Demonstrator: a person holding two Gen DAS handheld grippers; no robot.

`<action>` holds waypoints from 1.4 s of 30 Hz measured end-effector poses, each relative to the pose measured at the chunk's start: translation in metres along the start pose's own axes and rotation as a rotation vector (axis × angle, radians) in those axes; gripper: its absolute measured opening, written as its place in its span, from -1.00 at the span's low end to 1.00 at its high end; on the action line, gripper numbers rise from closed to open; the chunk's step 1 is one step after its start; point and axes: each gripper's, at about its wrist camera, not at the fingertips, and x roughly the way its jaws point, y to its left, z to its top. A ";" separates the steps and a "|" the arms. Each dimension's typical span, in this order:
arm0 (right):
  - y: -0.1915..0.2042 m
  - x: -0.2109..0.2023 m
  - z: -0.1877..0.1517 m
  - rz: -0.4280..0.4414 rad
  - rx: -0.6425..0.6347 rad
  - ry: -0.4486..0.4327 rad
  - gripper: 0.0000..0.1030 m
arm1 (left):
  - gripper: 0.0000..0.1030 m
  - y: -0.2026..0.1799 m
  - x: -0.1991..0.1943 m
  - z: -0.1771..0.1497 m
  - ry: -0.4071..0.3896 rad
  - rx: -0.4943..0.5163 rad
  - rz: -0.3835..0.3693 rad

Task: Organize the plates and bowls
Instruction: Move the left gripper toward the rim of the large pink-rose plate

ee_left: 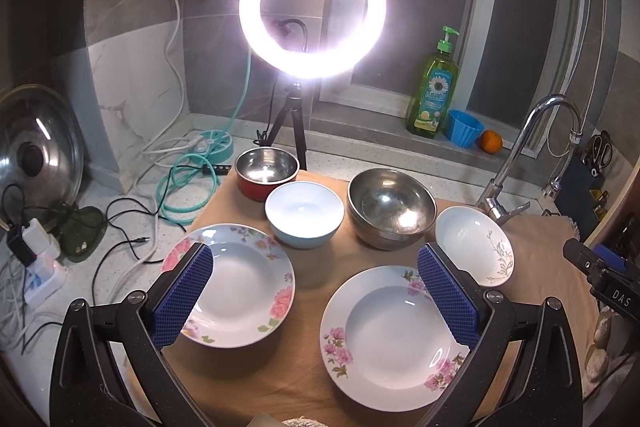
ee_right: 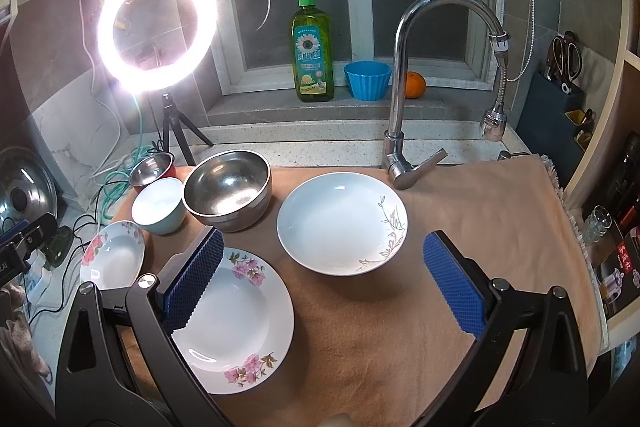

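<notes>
The desk [ee_left: 120, 211] is speckled stone, and a tan cloth [ee_right: 460, 227] covers the part by the tap [ee_right: 404, 75]; the cloth's near edge is cut off by both frames. A ring light [ee_left: 312, 7] on a tripod glares so hard that the wall fittings behind it are hard to make out. A dark window sits behind the sill with a soap bottle [ee_right: 311, 47], a blue cup [ee_right: 368, 79] and an orange [ee_right: 415, 85].

On the cloth lie two floral plates: one at left [ee_left: 240, 287], one nearer [ee_left: 392, 339], each partly hidden by blue finger pads. Right of them sits a white plate [ee_right: 342, 223] with a grey sprig. Behind stand a steel bowl [ee_left: 391, 207], a pale blue bowl [ee_left: 304, 213] and a red bowl [ee_left: 266, 171] lined with steel, close together; whether they touch is unclear.

The left gripper [ee_left: 316, 291] hovers with fingers spread, empty. The right gripper [ee_right: 320, 281] likewise has its fingers wide apart, holding nothing. Tangled cables [ee_left: 132, 227] and a pot lid [ee_left: 34, 155] lie at the far left.
</notes>
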 end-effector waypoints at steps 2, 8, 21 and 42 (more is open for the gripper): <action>0.000 -0.001 -0.001 0.001 0.002 0.001 0.98 | 0.98 0.000 0.000 0.000 0.000 0.000 0.000; -0.001 0.000 -0.003 0.004 0.003 0.004 0.98 | 0.98 0.000 0.000 0.000 -0.001 -0.001 0.001; -0.004 0.016 -0.004 0.022 0.008 0.050 0.98 | 0.98 0.008 0.016 -0.010 0.068 -0.030 -0.024; -0.027 0.067 -0.034 0.107 0.076 0.244 0.55 | 0.64 0.026 0.060 -0.046 0.291 -0.088 -0.126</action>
